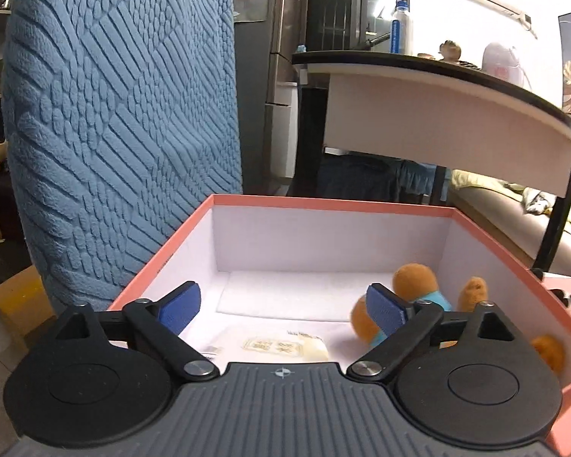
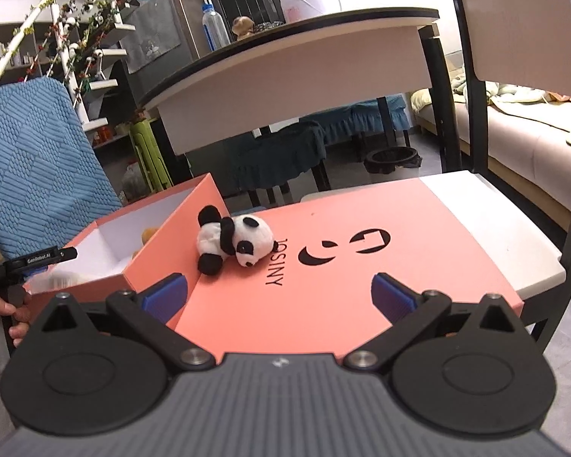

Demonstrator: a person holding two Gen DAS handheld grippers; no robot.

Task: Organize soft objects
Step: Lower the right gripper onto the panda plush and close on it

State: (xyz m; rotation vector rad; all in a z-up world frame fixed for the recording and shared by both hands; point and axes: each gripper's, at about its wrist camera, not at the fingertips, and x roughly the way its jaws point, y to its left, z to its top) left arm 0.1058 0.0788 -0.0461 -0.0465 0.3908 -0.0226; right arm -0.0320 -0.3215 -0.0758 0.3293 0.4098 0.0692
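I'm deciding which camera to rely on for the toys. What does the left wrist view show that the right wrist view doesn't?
Only the left wrist view shows the box floor: the orange plush lying there beside a small packet, with the open left hand-held gripper above. Only the right wrist view shows the panda plush whole, lying on the pink lid ahead of the open right hand-held gripper. Both share the pink box, blue blanket and table.

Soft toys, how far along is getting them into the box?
Done: the orange plush already lies in the pink box. In hand: nothing; the left gripper and right gripper are both open. Left: the panda plush lies on the box lid.
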